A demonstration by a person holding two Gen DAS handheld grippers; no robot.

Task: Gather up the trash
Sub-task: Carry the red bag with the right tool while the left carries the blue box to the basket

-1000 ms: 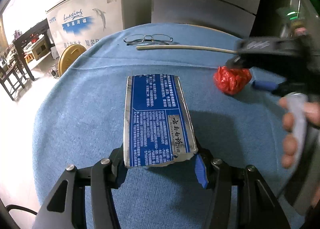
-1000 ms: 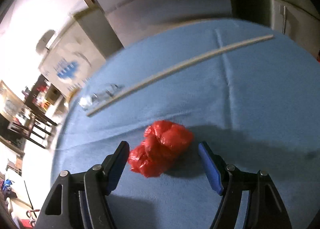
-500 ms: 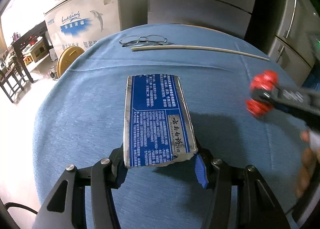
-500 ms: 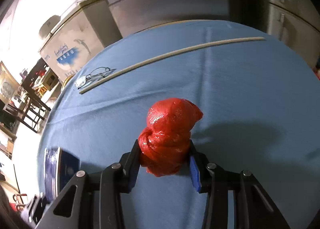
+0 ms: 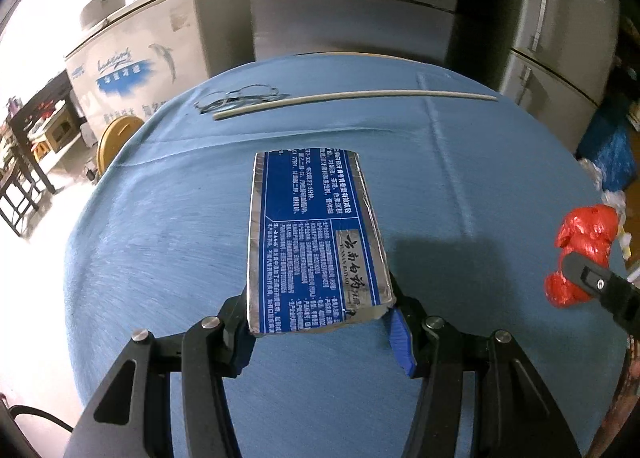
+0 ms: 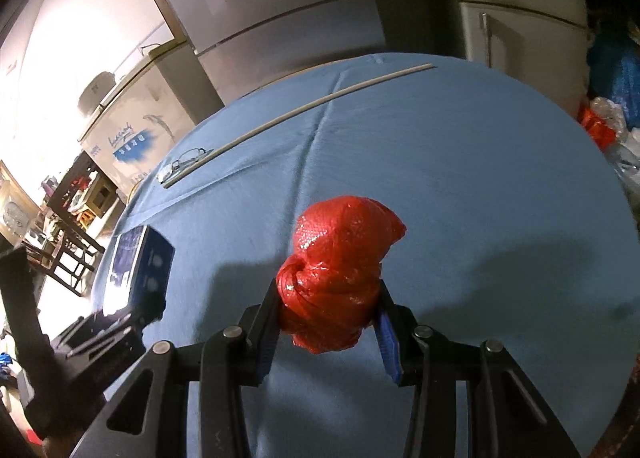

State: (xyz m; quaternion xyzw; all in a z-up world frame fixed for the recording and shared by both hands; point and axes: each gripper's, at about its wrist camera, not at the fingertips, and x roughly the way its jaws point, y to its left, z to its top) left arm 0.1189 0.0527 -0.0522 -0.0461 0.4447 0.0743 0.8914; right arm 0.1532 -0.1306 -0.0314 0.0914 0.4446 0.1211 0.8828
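Note:
My left gripper [image 5: 320, 334] is shut on a flattened blue and silver carton [image 5: 316, 238] with white print, held up over the round table's blue cloth [image 5: 160, 258]. My right gripper [image 6: 328, 322] is shut on a crumpled red plastic bag [image 6: 340, 258], lifted clear of the cloth. In the left wrist view that red bag [image 5: 580, 238] hangs at the table's right edge with the right gripper's black finger across it. In the right wrist view the carton [image 6: 138, 258] and the left gripper's black body show at the lower left.
At the table's far side lie a pair of glasses [image 5: 240, 96] and a long pale stick [image 5: 352, 98]. Behind stand a chest freezer [image 5: 132, 58] and grey fridges [image 5: 352, 2]. A heap of bags [image 6: 612, 126] lies off the table's right edge.
The right gripper closed on the red bag, lifted it off the cloth and carried it to the table's right edge. The left gripper shifted a little with the carton still in it.

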